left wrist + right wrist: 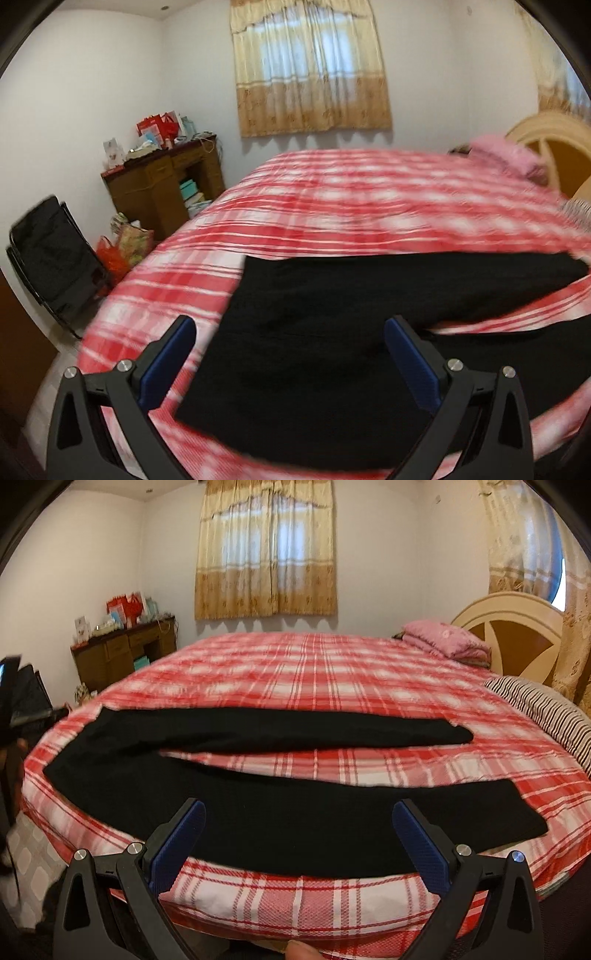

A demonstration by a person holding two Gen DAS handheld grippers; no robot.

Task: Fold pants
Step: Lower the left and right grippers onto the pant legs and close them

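Black pants (pixel 258 812) lie flat on the red plaid bed (pixel 314 672), waist at the left, both legs stretching right with a strip of sheet between them. My right gripper (pixel 299 823) stands open above the near leg at the bed's front edge, nothing between its blue pads (pixel 184 842). In the left wrist view the pants (pixel 314 332) fill the lower middle, waist end nearest. My left gripper (pixel 290 339) is open over the waist area, its blue pads (pixel 413 362) spread wide and holding nothing. That view is motion-blurred.
A pink folded blanket (pixel 443 637) and a striped pillow (pixel 546 716) lie near the round headboard (pixel 517 627) at the right. A cluttered wooden desk (pixel 122 650) stands at the back left, a black chair (pixel 51 254) and bags (pixel 129 240) beside it. A fingertip (pixel 301 950) shows at the bottom edge.
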